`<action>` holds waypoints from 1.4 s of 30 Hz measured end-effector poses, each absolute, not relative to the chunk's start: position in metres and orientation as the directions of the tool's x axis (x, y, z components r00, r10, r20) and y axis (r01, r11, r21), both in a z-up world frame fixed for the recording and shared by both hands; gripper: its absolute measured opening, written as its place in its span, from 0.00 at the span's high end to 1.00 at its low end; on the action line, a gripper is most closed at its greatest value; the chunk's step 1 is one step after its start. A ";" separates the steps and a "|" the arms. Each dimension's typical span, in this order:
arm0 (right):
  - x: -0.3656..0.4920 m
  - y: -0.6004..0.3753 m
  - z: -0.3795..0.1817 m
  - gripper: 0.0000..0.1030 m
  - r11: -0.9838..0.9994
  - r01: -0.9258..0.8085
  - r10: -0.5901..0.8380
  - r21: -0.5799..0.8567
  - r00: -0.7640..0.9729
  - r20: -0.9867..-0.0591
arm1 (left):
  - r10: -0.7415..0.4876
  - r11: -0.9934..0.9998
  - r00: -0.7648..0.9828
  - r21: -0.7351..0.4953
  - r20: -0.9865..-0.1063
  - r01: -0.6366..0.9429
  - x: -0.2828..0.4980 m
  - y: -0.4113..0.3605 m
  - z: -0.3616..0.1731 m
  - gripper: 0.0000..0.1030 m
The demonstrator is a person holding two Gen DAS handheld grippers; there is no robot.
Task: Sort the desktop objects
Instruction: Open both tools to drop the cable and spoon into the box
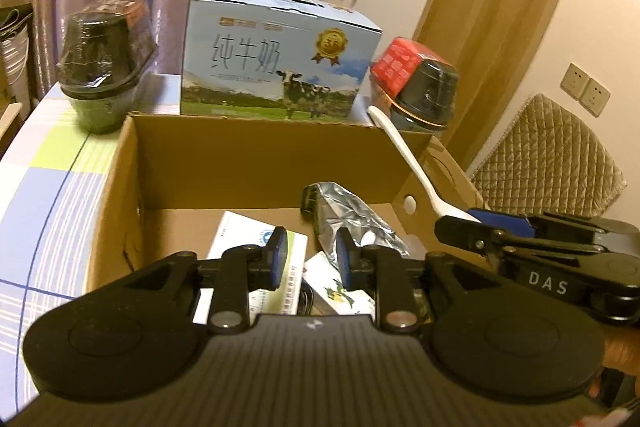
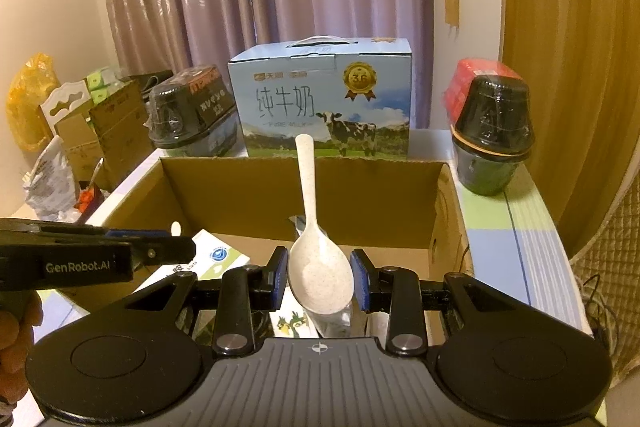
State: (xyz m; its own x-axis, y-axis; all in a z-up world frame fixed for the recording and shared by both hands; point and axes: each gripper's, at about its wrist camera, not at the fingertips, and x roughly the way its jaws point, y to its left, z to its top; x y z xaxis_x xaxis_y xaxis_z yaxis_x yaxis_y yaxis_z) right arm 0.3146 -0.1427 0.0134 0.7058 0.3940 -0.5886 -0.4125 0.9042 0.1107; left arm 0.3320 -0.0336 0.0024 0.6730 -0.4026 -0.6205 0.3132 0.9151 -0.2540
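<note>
Now, spoon: the white plastic spoon [image 2: 320, 259] points handle-up, over the open brown cardboard box [image 2: 444, 211].
Right gripper [image 2: 320, 281]: squeezing the spoon's bowl.
Left gripper [image 1: 310, 259]: loose, holding nothing, over the box too.

White speckled spoon [image 2: 320, 267] upright over open cardboard box [image 2: 304, 195], bowl low, handle up.
</note>
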 end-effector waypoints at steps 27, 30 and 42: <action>0.290 -0.173 0.020 0.48 0.918 -0.330 0.395 0.221 0.710 -0.583 | -0.400 0.913 0.657 -0.212 -0.639 0.349 0.314 -0.035 0.006 0.75; 0.285 -0.174 0.022 0.43 0.919 -0.327 0.393 0.220 0.712 -0.582 | -0.398 0.913 0.656 -0.204 -0.642 0.355 0.310 -0.037 0.008 0.73; 0.259 -0.184 0.036 0.28 0.923 -0.320 0.383 0.212 0.724 -0.574 | -0.391 0.910 0.653 -0.167 -0.648 0.380 0.290 -0.040 0.018 0.57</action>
